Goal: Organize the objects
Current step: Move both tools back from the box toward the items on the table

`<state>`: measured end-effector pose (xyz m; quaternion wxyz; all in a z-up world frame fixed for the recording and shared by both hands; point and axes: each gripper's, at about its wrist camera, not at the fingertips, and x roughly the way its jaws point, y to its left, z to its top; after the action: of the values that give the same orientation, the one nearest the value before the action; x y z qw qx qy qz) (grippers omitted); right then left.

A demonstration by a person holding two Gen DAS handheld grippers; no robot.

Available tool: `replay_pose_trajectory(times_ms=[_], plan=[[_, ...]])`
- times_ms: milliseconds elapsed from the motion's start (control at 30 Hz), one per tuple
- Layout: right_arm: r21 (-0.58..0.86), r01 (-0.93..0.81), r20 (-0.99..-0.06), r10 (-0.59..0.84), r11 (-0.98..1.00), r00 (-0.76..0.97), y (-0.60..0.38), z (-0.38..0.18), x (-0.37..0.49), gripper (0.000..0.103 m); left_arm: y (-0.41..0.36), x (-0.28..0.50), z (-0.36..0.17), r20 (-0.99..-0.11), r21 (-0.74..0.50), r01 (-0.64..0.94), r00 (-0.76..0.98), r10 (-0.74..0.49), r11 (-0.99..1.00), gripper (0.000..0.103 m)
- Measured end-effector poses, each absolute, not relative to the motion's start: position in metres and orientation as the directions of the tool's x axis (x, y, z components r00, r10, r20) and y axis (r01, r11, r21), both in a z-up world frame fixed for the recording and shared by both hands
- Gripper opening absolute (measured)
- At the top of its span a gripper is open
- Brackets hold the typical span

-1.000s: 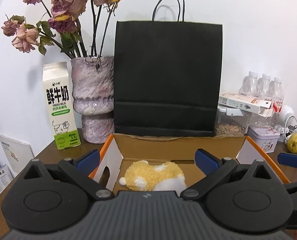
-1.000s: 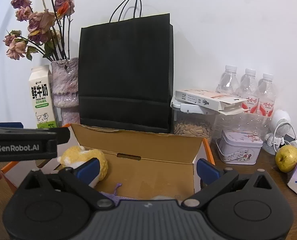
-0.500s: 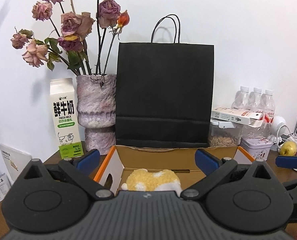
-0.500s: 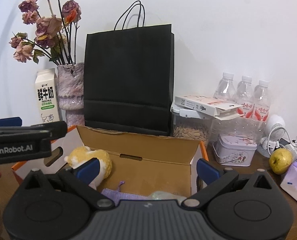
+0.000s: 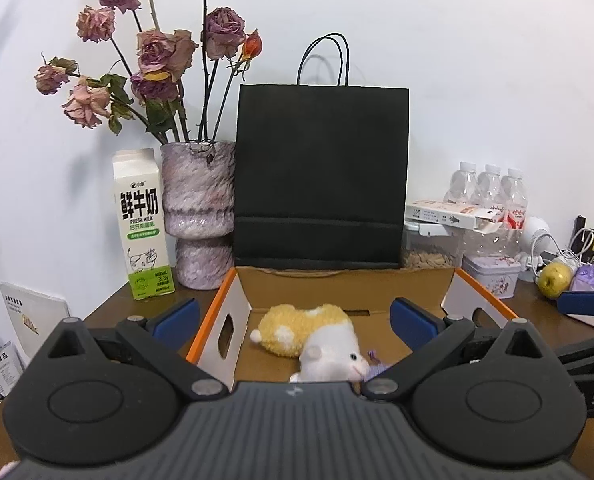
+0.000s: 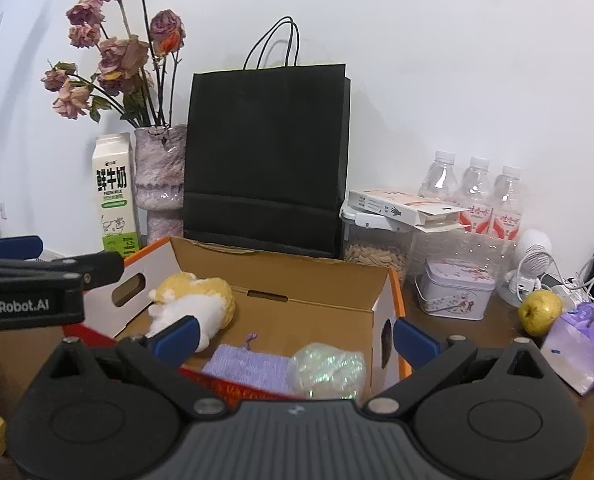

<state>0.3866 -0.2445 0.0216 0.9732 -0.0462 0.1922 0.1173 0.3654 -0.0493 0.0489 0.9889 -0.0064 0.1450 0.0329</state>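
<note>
Both grippers, left (image 5: 293,320) and right (image 6: 295,336), are spread wide and hold nothing. They hang over the box (image 6: 317,280); a plush toy (image 5: 309,336) lies inside.

Yellow-and-white plush toy (image 5: 307,338) lies in a brown cardboard box (image 6: 297,276) with orange edging, beside a lilac knitted cloth (image 6: 247,366). At 12 o'clock, a plain black paper bag (image 5: 321,176); at 10 o'clock, a white-and-green milk carton (image 5: 143,224).

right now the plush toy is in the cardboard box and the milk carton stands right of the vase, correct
Not quite. The left wrist view shows the milk carton standing left of the vase, not right. The plush toy is indeed in the cardboard box.
</note>
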Motion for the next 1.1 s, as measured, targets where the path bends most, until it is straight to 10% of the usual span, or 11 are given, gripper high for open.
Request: replay_pose_trajectory(times_ms=[1100], plan=[[-0.063, -0.272, -0.402, 0.225, 0.960, 0.887, -0.230, 0.019, 0.237, 0.103, -0.011, 0.220, 0.057, -0.294, 0.012, -0.081, 0.952, 0.081, 0.997, 0.103]])
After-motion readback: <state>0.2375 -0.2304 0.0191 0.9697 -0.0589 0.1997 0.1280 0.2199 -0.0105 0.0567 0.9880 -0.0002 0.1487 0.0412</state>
